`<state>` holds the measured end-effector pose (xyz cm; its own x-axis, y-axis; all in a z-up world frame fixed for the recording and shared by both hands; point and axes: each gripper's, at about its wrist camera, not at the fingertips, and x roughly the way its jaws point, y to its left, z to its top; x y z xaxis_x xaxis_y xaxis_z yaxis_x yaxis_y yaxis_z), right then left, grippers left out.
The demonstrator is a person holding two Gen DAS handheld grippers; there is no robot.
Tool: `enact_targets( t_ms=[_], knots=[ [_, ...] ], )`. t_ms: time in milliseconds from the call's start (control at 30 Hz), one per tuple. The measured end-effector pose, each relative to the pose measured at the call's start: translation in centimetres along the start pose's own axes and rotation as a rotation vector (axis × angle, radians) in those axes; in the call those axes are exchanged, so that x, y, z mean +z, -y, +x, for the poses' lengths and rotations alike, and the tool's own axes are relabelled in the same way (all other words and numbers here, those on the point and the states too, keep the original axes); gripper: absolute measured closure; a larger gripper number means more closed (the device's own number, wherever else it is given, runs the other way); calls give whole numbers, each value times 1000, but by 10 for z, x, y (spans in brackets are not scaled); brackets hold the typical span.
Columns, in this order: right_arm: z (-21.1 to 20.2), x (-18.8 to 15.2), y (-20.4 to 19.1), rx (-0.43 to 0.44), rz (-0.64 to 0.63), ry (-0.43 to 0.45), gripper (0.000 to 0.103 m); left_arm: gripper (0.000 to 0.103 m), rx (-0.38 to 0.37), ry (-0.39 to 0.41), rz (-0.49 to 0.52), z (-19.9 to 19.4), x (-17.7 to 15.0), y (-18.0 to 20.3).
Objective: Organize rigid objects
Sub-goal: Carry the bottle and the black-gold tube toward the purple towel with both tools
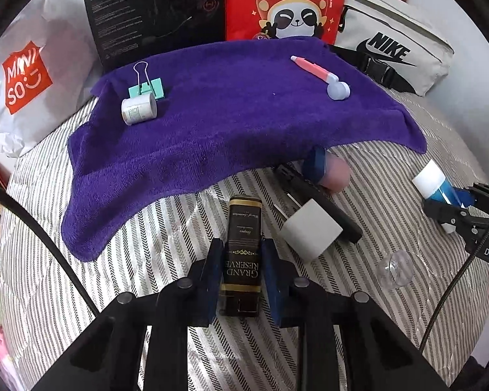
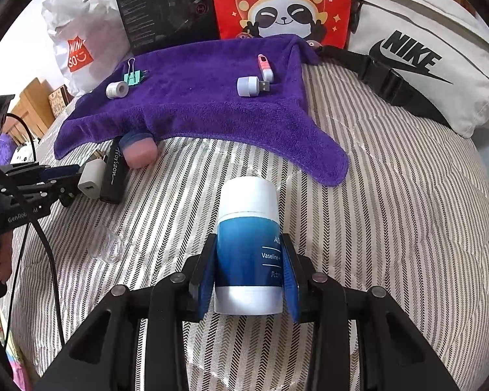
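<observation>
We are holding one rigid object in each gripper above the striped bed quilt [image 1: 120, 260]. The left gripper [image 1: 241, 277] is clamping a dark "Grand Reserve" tin [image 1: 243, 244] between its blue fingers [image 1: 213, 280]; the fingers are standing narrow, pressing on the tin's two long sides. The tin's long axis is running straight ahead along the line of the fingers, its far end pointing toward the purple towel [image 1: 212, 114]. The right gripper [image 2: 249, 277] is gripping a blue-and-white Vaseline bottle [image 2: 248, 238] across its body, fingers moderately apart to suit its width. The bottle's long axis is also lying along the fingers, white cap forward and toward the towel.

The towel is lying directly ahead of both pairs of fingers, and we are judging it to be the collecting place: it is already carrying a mint binder clip [image 1: 146, 86], a small tape roll [image 1: 138, 109], a pink pen-like item [image 1: 309, 66] and a pale round USB light [image 2: 252, 85]. Beyond and to the right of the left fingers, a white charger cube [image 1: 311, 229], a black "Horizon" device [image 2: 114, 171], a pink jar [image 2: 138, 151] and a clear glass piece [image 1: 395, 267] are resting on the quilt, not yet sorted. The left gripper is nearer these; the right one is nearer the towel's drooping right corner. The coming move is turning on carrying each object forward, lengthwise, onto the towel.
</observation>
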<state>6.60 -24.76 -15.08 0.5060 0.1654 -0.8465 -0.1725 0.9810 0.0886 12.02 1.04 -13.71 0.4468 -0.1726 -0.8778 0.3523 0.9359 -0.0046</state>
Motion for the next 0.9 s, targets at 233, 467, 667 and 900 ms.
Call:
enact_targets(
  t_ms=[233, 467, 667, 900],
  knots=[
    [0, 0, 0, 1, -8, -2, 66, 78, -3, -14, 5, 4, 6, 0],
    [0, 1, -1, 4, -8, -6, 66, 79, 4, -6, -6, 4, 4, 2],
    [0, 3, 1, 16, 0, -14, 66, 80, -4, -1, -7, 4, 4, 0],
    [-4, 8, 9, 62, 35, -46, 67, 80, -51, 9, -79, -11, 2, -13]
  ],
)
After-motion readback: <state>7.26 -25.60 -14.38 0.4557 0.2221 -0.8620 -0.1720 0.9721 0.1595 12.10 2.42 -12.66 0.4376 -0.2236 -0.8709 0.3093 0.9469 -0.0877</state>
